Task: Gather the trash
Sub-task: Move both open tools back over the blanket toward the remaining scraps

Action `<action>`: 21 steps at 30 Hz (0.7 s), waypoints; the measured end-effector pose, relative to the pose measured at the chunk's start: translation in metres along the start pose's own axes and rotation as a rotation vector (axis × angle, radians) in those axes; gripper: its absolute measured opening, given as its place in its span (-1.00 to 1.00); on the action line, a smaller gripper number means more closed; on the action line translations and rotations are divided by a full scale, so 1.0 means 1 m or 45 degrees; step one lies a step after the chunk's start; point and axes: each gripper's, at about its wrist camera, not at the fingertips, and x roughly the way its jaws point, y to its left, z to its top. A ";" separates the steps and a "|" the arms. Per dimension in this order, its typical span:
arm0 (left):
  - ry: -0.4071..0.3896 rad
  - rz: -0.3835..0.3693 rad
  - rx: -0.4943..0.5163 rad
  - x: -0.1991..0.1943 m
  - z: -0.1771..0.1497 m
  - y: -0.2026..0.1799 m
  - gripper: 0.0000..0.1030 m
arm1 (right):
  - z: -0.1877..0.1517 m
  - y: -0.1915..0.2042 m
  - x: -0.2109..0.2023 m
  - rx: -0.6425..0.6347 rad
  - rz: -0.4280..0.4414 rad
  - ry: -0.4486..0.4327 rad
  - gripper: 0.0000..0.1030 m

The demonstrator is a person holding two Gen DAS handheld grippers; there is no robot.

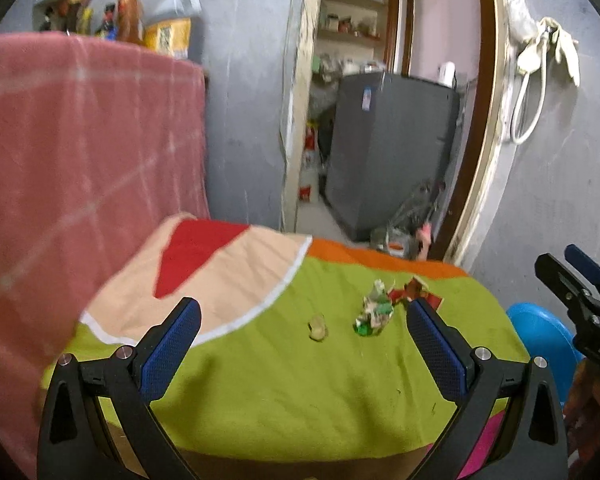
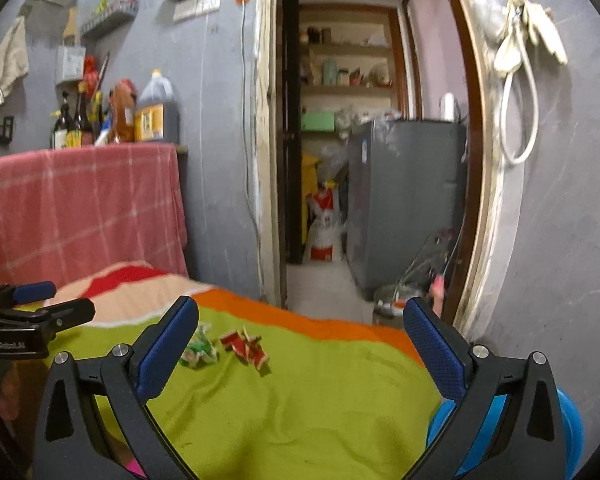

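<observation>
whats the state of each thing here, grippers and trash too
left gripper: open, empty
right gripper: open, empty
green wrapper: crumpled, on the cloth
red wrapper: crumpled, on the cloth
small scrap: lying on the cloth
door: open

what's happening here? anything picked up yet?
Nothing is held. A person holds two sets of tongs above a cloth-covered surface with a lime-green patch. The left tongs and right tongs are both open and empty. Three scraps lie on the cloth: a crumpled green-and-white wrapper, a torn red-and-white wrapper beside it, and a small tan crumpled scrap a little apart. A blue round plastic container sits past the cloth's right edge.
</observation>
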 end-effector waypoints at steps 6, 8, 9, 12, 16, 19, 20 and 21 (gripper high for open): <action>0.078 -0.030 0.041 0.021 -0.002 -0.008 0.83 | -0.009 -0.007 0.024 -0.002 0.025 0.116 0.73; 0.108 -0.037 0.063 0.028 -0.005 -0.012 0.74 | -0.012 -0.008 0.032 -0.009 0.032 0.153 0.68; 0.127 -0.037 0.074 0.032 -0.006 -0.014 0.63 | -0.014 -0.008 0.036 -0.013 0.039 0.169 0.66; 0.193 -0.045 0.073 0.043 -0.008 -0.014 0.41 | -0.017 -0.007 0.047 -0.021 0.067 0.220 0.51; 0.280 -0.059 0.031 0.057 -0.010 -0.008 0.11 | -0.023 -0.005 0.065 -0.022 0.116 0.302 0.33; 0.338 -0.067 0.005 0.066 -0.009 -0.004 -0.08 | -0.025 -0.002 0.078 -0.023 0.161 0.364 0.22; 0.356 -0.072 -0.005 0.069 -0.009 -0.003 -0.12 | -0.026 -0.001 0.084 -0.026 0.179 0.391 0.20; 0.371 -0.076 -0.013 0.072 -0.009 -0.002 -0.19 | -0.027 0.001 0.090 -0.033 0.194 0.416 0.15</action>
